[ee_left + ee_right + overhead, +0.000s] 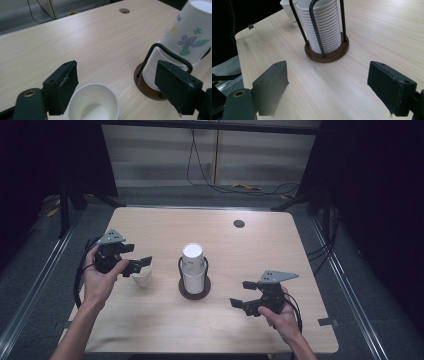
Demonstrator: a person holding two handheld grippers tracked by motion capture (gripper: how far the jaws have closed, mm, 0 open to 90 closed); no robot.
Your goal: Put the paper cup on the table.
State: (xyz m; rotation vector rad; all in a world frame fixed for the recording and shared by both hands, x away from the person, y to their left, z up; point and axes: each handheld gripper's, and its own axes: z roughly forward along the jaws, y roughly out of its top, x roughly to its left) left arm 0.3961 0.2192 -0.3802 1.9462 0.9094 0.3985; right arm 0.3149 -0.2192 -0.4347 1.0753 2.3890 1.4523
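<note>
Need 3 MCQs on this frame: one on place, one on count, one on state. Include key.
1. Where is the single paper cup?
A. left of the cup holder
B. right of the cup holder
C. on the floor

2. How many round holes are in the table top?
A. none
B. one
C. three

3. How is the single cup standing?
A. on its side
B. mouth down
C. upright, mouth up

Key:
1 A, in the high view it stands left of the cup holder, by the left gripper.
2 B, one hole near the far edge of the table.
3 C, the left gripper view looks into its open mouth.
</note>
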